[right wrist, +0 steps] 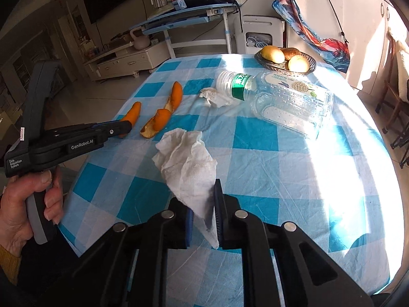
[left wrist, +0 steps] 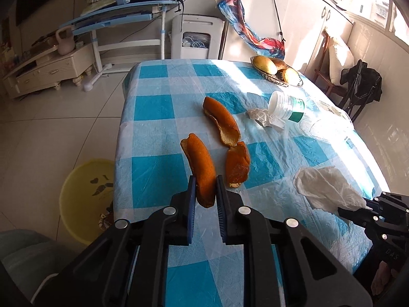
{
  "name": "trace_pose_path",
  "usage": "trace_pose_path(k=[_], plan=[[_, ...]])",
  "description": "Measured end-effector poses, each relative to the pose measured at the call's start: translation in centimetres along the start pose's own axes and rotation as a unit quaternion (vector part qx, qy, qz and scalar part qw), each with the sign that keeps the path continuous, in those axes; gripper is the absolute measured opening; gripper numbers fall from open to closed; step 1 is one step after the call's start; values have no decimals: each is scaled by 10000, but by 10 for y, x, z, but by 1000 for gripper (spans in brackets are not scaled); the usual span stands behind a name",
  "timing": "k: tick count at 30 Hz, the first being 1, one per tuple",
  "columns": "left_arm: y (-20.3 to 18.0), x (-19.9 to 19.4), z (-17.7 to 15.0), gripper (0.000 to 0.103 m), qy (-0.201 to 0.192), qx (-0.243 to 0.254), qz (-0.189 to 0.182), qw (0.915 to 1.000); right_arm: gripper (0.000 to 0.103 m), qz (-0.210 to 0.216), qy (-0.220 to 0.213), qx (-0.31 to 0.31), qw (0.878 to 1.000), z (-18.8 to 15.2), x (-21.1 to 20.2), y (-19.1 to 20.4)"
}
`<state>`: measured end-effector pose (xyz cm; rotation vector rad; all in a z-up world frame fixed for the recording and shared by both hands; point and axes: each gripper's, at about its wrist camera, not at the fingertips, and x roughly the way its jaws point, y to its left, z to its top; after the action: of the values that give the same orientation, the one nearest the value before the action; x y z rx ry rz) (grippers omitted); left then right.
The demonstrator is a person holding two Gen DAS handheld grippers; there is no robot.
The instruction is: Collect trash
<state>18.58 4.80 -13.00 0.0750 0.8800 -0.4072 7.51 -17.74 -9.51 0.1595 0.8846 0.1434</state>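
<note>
My left gripper (left wrist: 205,192) is shut on the near end of an orange peel (left wrist: 200,168), which sticks up over the checked table (left wrist: 158,107). Two more peels (left wrist: 222,122) (left wrist: 237,163) lie just beyond it. My right gripper (right wrist: 204,204) is shut on a corner of a large white tissue (right wrist: 189,163), which stands crumpled above the cloth. The right wrist view shows the left gripper (right wrist: 127,126) from the side with its peel (right wrist: 133,113). The left wrist view shows the right gripper (left wrist: 358,211) with the tissue (left wrist: 329,189). A small crumpled tissue (right wrist: 214,97) and an empty plastic bottle (right wrist: 276,99) lie farther back.
A yellow bin (left wrist: 84,197) stands on the floor by the table's left edge. A wicker basket (right wrist: 313,64) of fruit sits at the far right of the table. A person's hand (right wrist: 30,199) grips the left tool. A chair (left wrist: 360,89) stands to the right.
</note>
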Motion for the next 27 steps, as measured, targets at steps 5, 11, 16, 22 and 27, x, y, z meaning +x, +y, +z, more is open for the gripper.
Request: trace_pose_path(k=[5,11,16,22,27], plan=[[-7,-25,-12,15,-370,362,294,9982,15,16,-385,-70,9992,-5,-14,12],[-1,-43,-20,15,-511,511,500,9961,15,-47,-690,-205,9974,-9,-21,22],[3,-51,-18,15,-633,460,542,9955,15,-84,-710,-288,9970,-8,-16,26],[3,-49,-16,15,-673,473,622,9947,15,-79,-750,-342,9966,-9,-14,29],[10,-47,-15,15,-686,335,698,9946,15,-68,-766,-344,9964,-9,-13,29]])
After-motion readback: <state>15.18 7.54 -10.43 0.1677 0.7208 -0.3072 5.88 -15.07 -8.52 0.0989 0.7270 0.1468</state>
